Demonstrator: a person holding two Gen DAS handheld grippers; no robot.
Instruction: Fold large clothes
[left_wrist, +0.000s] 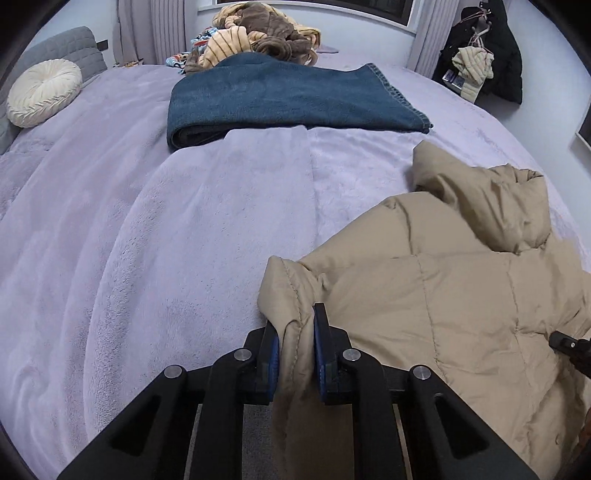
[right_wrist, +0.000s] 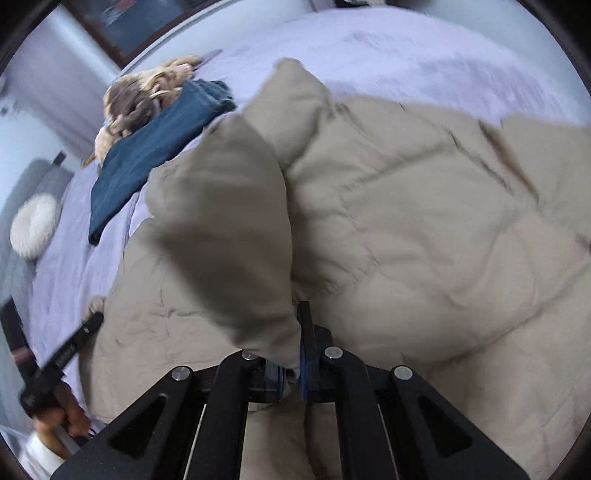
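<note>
A tan quilted puffer jacket (left_wrist: 461, 295) lies on the lilac bed cover (left_wrist: 147, 240), its hood toward the far right. My left gripper (left_wrist: 295, 332) is shut on a stitched edge of the jacket at its near left corner, the fabric pinched between the blue pads (left_wrist: 320, 343). In the right wrist view the same jacket (right_wrist: 424, 221) fills the frame, and my right gripper (right_wrist: 291, 347) is shut on a raised fold of it that hides the left finger. The left gripper (right_wrist: 88, 325) shows at the jacket's left edge, held by a hand (right_wrist: 70, 410).
A folded blue denim garment (left_wrist: 288, 99) lies farther up the bed, with a heap of brown and striped clothes (left_wrist: 258, 37) behind it. A round cream cushion (left_wrist: 44, 92) rests by the grey headboard. Dark coats (left_wrist: 487, 59) hang at the far right wall.
</note>
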